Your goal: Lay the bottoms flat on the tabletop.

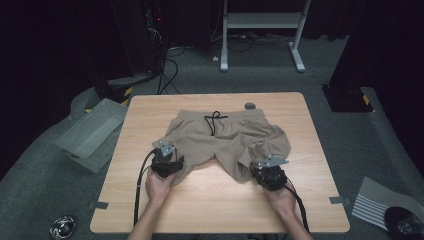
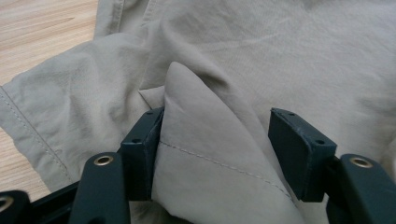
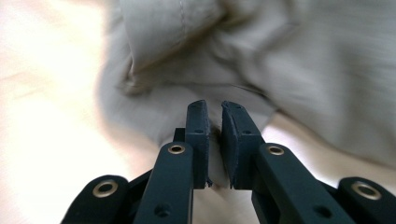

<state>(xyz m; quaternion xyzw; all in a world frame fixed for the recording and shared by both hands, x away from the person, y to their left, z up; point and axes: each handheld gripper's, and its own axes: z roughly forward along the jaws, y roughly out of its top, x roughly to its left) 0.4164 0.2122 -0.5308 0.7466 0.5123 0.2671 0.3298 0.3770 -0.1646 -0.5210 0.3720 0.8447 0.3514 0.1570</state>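
Observation:
Khaki shorts [image 1: 227, 137] with a black drawstring [image 1: 214, 121] lie flat on the wooden table [image 1: 150, 210], waistband at the far side. My left gripper [image 1: 170, 153] is at the hem of the left leg. In the left gripper view its jaws [image 2: 217, 114] stand wide, with a raised fold of the hem [image 2: 196, 140] between them, resting against one pad. My right gripper [image 1: 263, 166] is at the hem of the right leg. In the right gripper view, the pads of the right gripper [image 3: 213, 105] are nearly together, with the cloth's edge [image 3: 303, 70] pinched between them.
A small grey round cap [image 1: 250, 106] sits near the table's far edge. On the floor, a grey bin [image 1: 92, 132] stands to the left and a striped sheet [image 1: 377, 202] lies to the right. A white stand [image 1: 260, 22] is behind the table.

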